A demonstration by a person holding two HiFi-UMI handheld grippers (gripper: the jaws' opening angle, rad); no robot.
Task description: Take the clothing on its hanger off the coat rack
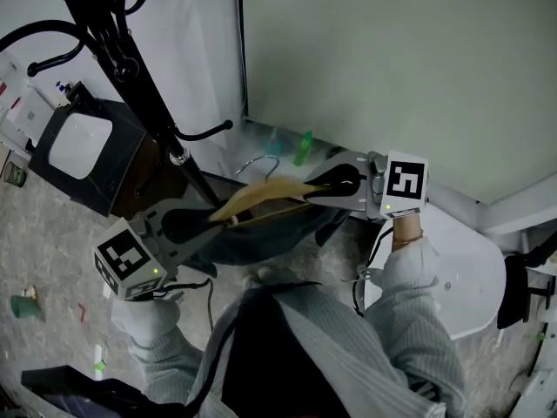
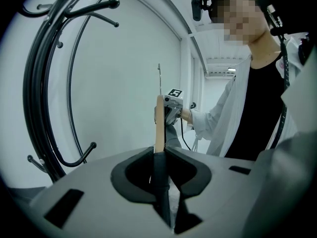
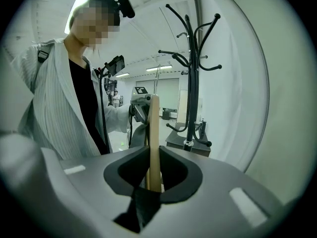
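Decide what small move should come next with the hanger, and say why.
Probably draw the hanger toward the body, away from the coat rack. The left gripper and right gripper are each shut on one end of it. The clothing hangs beneath. The metal hook appears free of the prongs but sits close to the pole.

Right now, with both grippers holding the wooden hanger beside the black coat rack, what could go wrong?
1. The silver wire hook sits close to a lower arm of the black metal coat rack, so a swing could snag it.
2. The left gripper and right gripper each pinch only a thin end of the tan wooden hanger, so it might twist or slip.
3. The dark garment hangs loosely and may slide off.
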